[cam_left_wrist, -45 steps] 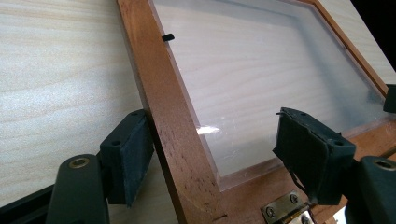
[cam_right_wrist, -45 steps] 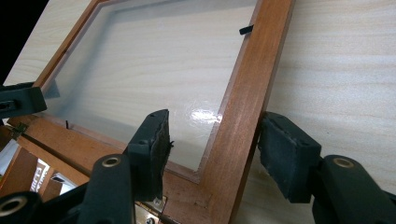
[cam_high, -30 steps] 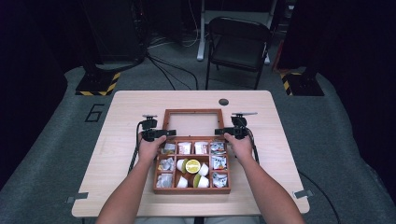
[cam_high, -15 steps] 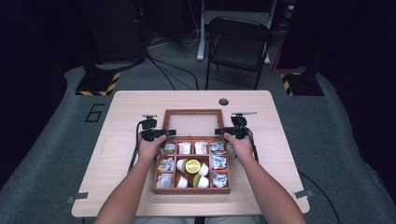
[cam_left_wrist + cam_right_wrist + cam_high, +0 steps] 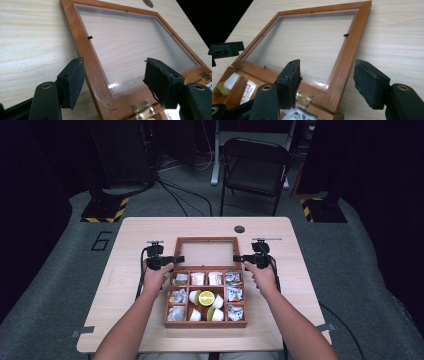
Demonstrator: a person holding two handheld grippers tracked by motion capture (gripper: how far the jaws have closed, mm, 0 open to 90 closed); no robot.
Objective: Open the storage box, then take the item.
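Note:
A wooden compartment box (image 5: 205, 322) lies open on the table, its glass-paned lid (image 5: 207, 254) folded back flat behind it. My left gripper (image 5: 179, 259) is at the lid's left side. Its jaws have just been closing and straddle the left frame rail (image 5: 85, 57) without pressing it, so the left gripper (image 5: 113, 67) is open. My right gripper (image 5: 236, 258) is at the lid's right side. Its jaws have been opening and stand apart around the right rail (image 5: 342, 65), so the right gripper (image 5: 328, 68) is open too.
The box holds several foil packets, white cups and a yellow-topped cup (image 5: 206, 298). Brass hinges (image 5: 142, 110) join lid and box. A small dark disc (image 5: 239, 229) lies near the table's far edge (image 5: 205, 218). A folding chair (image 5: 255, 170) stands beyond the table.
Both hands stay at the sides of the lid. The right gripper sits slightly higher than before.

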